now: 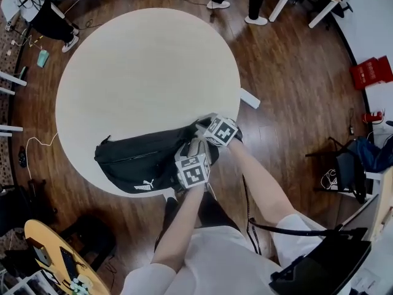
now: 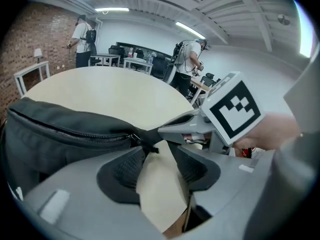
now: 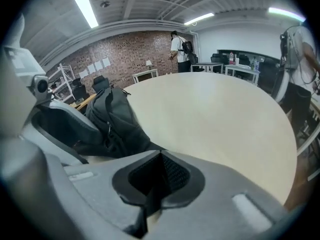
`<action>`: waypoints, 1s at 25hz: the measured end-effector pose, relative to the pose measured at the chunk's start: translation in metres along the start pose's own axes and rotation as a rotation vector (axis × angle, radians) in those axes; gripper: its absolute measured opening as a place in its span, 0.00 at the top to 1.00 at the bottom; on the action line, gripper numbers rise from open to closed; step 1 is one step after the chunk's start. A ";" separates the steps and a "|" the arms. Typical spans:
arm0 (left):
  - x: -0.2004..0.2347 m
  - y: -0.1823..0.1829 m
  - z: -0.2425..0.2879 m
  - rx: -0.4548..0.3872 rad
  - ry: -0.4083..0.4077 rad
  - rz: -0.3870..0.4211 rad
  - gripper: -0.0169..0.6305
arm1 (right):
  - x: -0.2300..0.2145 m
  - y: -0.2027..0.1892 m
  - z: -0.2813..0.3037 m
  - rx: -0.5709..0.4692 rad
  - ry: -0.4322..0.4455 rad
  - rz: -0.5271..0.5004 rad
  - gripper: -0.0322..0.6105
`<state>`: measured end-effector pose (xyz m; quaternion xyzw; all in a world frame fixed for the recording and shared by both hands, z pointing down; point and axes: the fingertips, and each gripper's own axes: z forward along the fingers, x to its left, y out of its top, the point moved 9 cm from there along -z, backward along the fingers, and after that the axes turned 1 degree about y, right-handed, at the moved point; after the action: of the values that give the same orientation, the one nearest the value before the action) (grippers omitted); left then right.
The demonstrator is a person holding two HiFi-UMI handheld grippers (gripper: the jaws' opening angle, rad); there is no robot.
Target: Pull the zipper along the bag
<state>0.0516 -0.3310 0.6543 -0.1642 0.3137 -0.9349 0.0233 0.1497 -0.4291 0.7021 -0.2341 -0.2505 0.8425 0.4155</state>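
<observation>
A black waist bag (image 1: pixel 144 158) lies on the round beige table (image 1: pixel 147 66) near its front edge, zipper closed along its top. In the left gripper view the zipper pull (image 2: pixel 144 145) hangs at the bag's right end, just ahead of my left gripper (image 2: pixel 157 156). Its jaws stand open with only the tabletop showing between the pads. My right gripper (image 3: pixel 159 171) is shut on the bag's end strap (image 3: pixel 150 199), a dark strip pinched between its pads. In the head view both grippers, left (image 1: pixel 194 147) and right (image 1: pixel 201 126), sit close together at the bag's right end.
The bag lies close to the table rim (image 1: pixel 123 192), with wooden floor below. Far across the table stand people (image 2: pixel 84 39) and white desks (image 2: pixel 107 59). A red crate (image 1: pixel 371 72) and a chair with bags (image 1: pixel 353 165) are on the floor at the right.
</observation>
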 end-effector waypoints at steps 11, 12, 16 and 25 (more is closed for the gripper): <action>0.019 0.015 0.033 -0.014 0.269 -0.249 0.78 | -0.003 0.001 -0.001 0.004 0.004 0.009 0.97; 0.022 0.015 0.033 -0.009 0.278 -0.255 0.83 | -0.003 0.001 -0.001 0.005 0.003 0.010 0.97; 0.025 0.018 0.025 -0.009 0.204 -0.270 0.88 | -0.003 0.002 -0.001 -0.004 0.008 0.019 0.97; 0.019 0.002 -0.014 0.032 -0.015 -0.212 0.94 | 0.000 0.004 0.002 0.046 -0.022 0.011 0.97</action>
<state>0.0294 -0.3276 0.6480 -0.2031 0.2792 -0.9359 -0.0707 0.1462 -0.4312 0.7012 -0.2164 -0.2342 0.8530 0.4133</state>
